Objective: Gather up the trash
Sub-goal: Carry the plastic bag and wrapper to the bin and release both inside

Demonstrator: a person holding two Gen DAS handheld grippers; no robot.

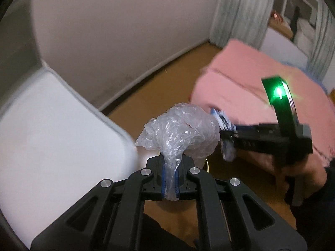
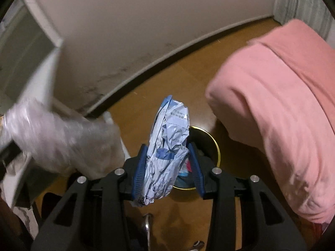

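In the left wrist view, the left gripper (image 1: 170, 179) sits low in the centre of the frame with its fingers pressed together on the neck of a crumpled clear plastic bag (image 1: 180, 131), whose bulk billows up above the blue pads. To the right, blurred, the right gripper (image 1: 227, 138) reaches in from the frame's right side, a green light glowing on its body, carrying a blue-and-white wrapper (image 1: 223, 121). In the right wrist view that right gripper (image 2: 167, 165) fills the lower centre, its fingers partly apart and clamped on the crumpled wrapper (image 2: 167, 144), which stands upright between the blue pads. Just behind the wrapper, a round black bin with a gold rim (image 2: 215, 144) stands on the brown floor (image 2: 167, 79). A pink blanket (image 2: 282, 108) covers the right side; the clear bag (image 2: 62, 138) smears across the left.
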